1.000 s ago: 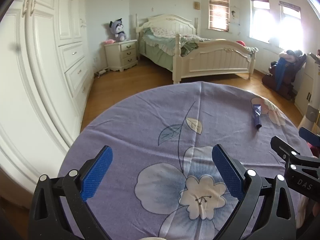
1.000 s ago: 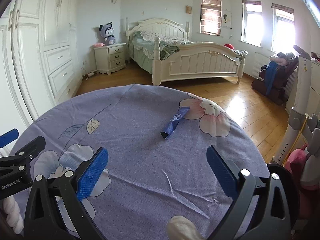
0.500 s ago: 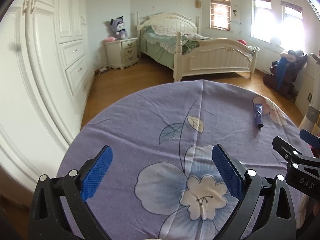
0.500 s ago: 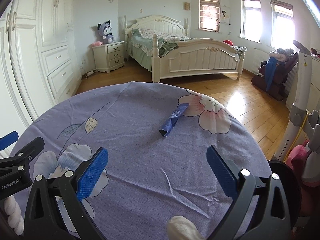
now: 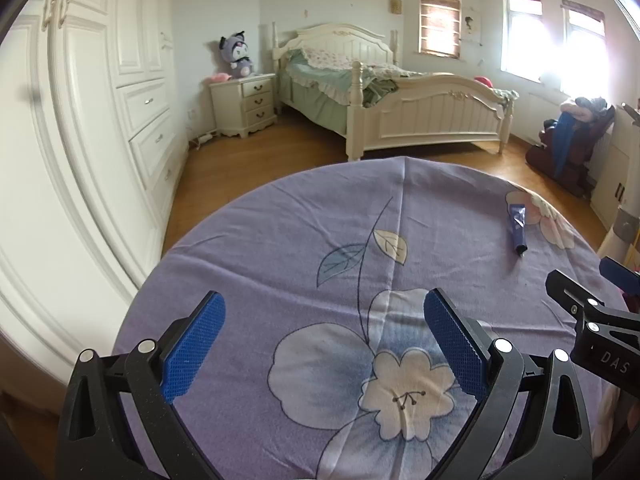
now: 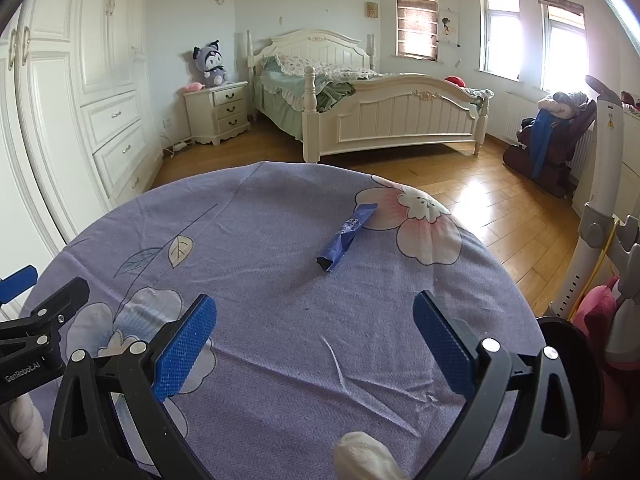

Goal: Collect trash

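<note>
Nearest to me, the left gripper (image 5: 324, 344) hangs over the near part of a round table (image 5: 280, 240) covered with a purple flowered cloth. Its two blue pads are wide apart and there is nothing between them. The right gripper (image 6: 314, 340) hangs beside it, on the right side of the table; its pads are also spread wide and hold nothing. At the right edge, low beside the table, a dark round rim (image 6: 576, 344) shows; I cannot tell what it is.

Further on the cloth lies the trash, a crumpled blue wrapper (image 6: 346, 236), long and narrow, with its far end touching a pink printed flower (image 6: 428, 228). It is ahead of the right gripper and well apart from both.

Behind the table is a wooden floor, then a white bed (image 6: 384, 112) and a nightstand (image 6: 218, 112) with a plush toy (image 6: 210, 64) on top.
</note>
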